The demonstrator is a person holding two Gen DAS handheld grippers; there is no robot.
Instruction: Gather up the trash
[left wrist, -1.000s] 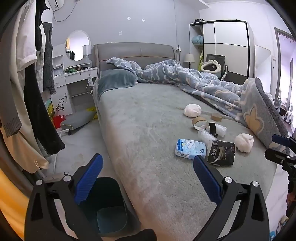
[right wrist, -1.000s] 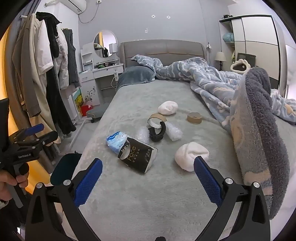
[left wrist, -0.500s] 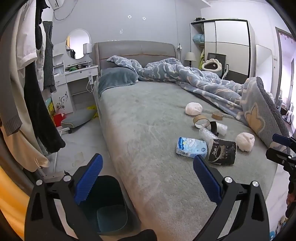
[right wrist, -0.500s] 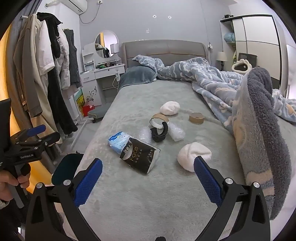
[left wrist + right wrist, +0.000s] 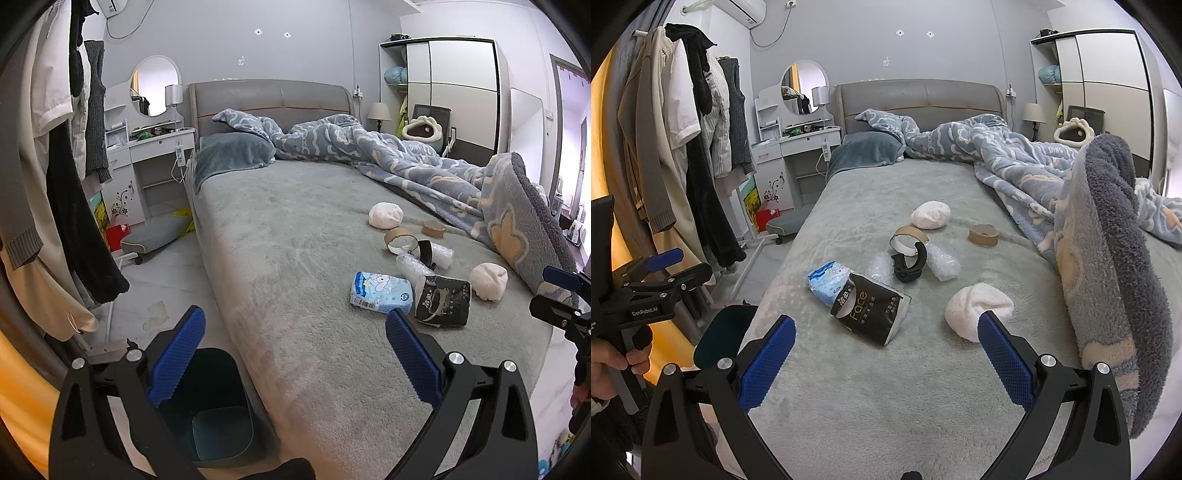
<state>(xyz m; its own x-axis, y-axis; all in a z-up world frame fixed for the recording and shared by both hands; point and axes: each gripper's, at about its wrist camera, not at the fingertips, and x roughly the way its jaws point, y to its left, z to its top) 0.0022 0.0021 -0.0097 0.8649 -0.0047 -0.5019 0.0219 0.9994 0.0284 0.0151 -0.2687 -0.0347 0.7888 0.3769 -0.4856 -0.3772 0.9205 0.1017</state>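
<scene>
Trash lies on the grey bed [image 5: 886,369]: a black tissue pack [image 5: 870,308], a blue tissue pack [image 5: 825,282], two white paper wads [image 5: 977,310] [image 5: 931,215], cardboard rings [image 5: 908,238] [image 5: 983,235], a black ring [image 5: 910,264] and bubble wrap [image 5: 943,262]. They also show in the left wrist view, with the black pack [image 5: 443,301] nearest. A dark teal bin [image 5: 207,410] stands on the floor beside the bed. My left gripper [image 5: 295,358] is open and empty above the bin and the bed edge. My right gripper [image 5: 886,360] is open and empty, short of the packs.
A rumpled blue blanket [image 5: 1100,229] covers the bed's right side. Clothes [image 5: 44,184] hang on a rack at the left. A white dressing table [image 5: 147,162] and a small wheeled stool [image 5: 155,236] stand by the bed head. A wardrobe [image 5: 461,92] is at the back right.
Both grippers have drifted slightly back, so the trash sits a little farther away. Both stay open and empty.
</scene>
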